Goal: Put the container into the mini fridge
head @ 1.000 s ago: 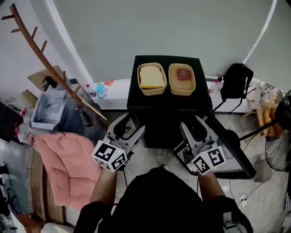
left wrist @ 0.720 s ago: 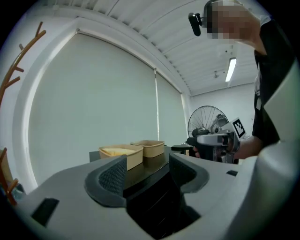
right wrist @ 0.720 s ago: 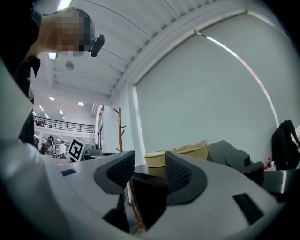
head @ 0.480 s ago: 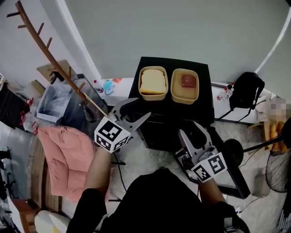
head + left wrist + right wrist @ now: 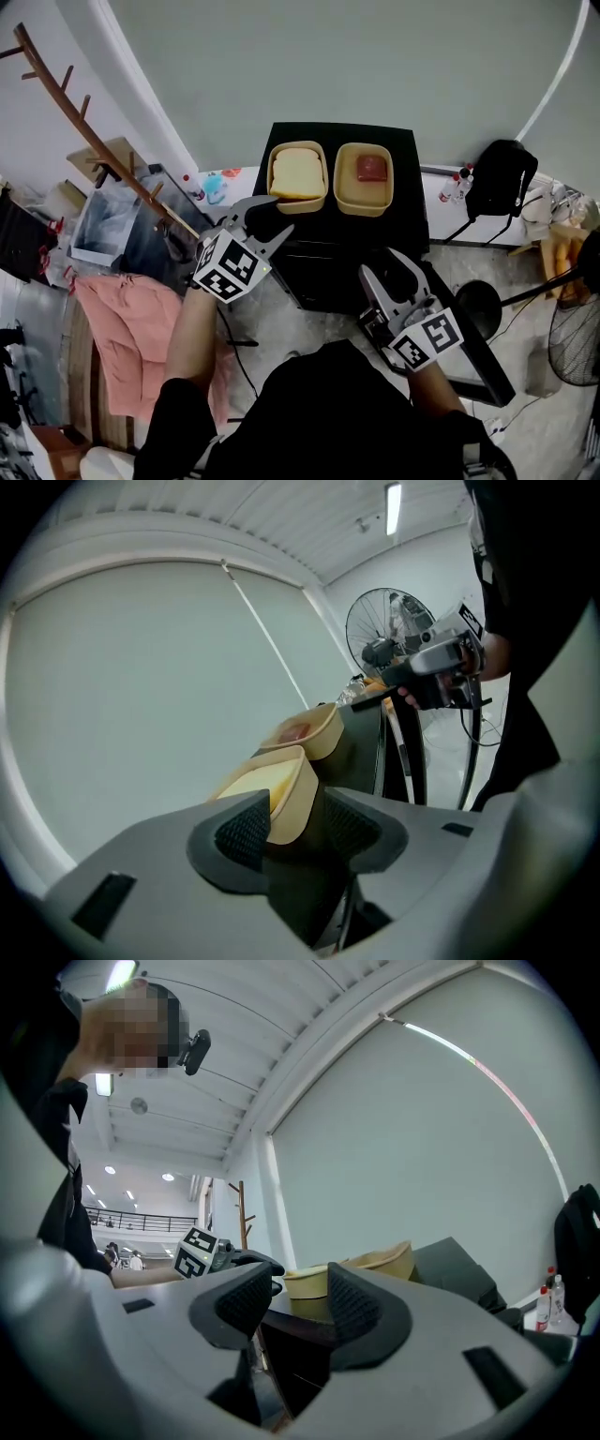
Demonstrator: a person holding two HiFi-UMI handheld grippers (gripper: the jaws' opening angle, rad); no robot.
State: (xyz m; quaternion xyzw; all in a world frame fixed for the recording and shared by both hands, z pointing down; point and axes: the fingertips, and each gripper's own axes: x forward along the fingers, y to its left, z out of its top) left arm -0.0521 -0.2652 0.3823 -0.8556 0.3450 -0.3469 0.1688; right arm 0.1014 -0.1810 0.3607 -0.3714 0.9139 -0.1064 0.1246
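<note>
Head view: yellow-filled container (image 5: 298, 175) sitting atop the mini fridge (image 5: 412, 187), touching the red-filled container (image 5: 364, 178). The left hand-held gripper (image 5: 279, 214) is hovering just beside it, and the right hand-held gripper (image 5: 382, 264) is hanging lower.

Left gripper view: jaws half apart, just been closing, gripping nothing, container ahead.

Right gripper view: same, empty.

Risk: the narrowing jaws may be shoving the rim rather than straddling it.

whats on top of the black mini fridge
On the mini fridge stand two open tan containers side by side: the left container holds a yellow block, the right container a reddish piece. The top under them is covered.
</note>
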